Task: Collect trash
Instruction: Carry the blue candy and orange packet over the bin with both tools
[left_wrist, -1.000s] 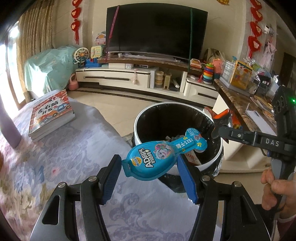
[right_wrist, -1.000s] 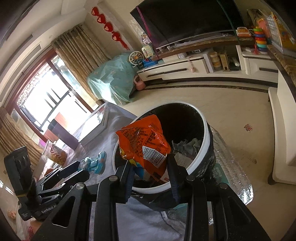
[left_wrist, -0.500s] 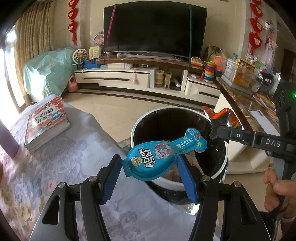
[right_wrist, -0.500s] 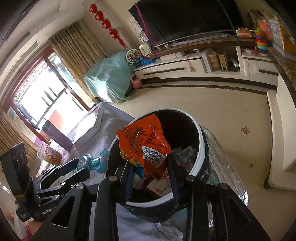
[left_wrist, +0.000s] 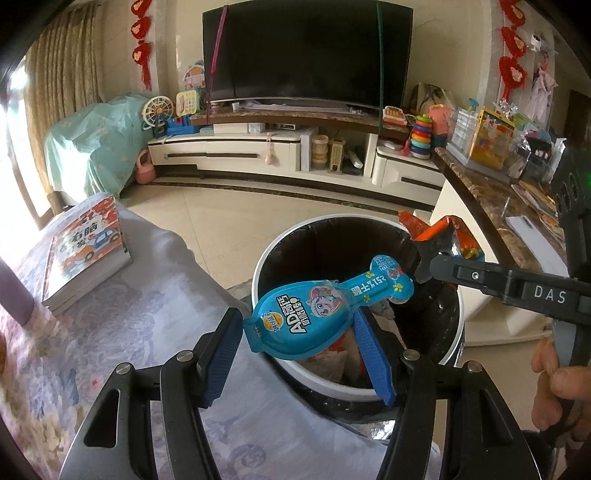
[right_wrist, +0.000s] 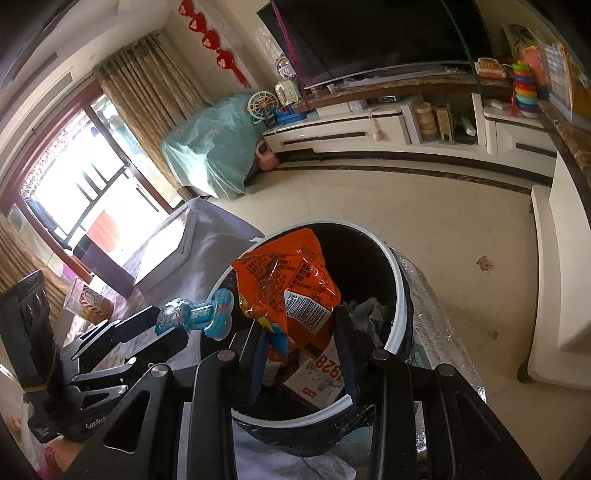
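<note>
Orange snack bag (right_wrist: 286, 286) is covering much of the trash bin (right_wrist: 399, 273) interior, hiding the trash beneath. Right edge is cutting off the hand (left_wrist: 557, 384) in the left wrist view. Package print is staying too small to read.

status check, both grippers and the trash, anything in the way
Left gripper shut on blue wrapper, over bin rim. Right gripper shut on orange bag, over the bin's mouth. Nothing blocking the drop.
</note>
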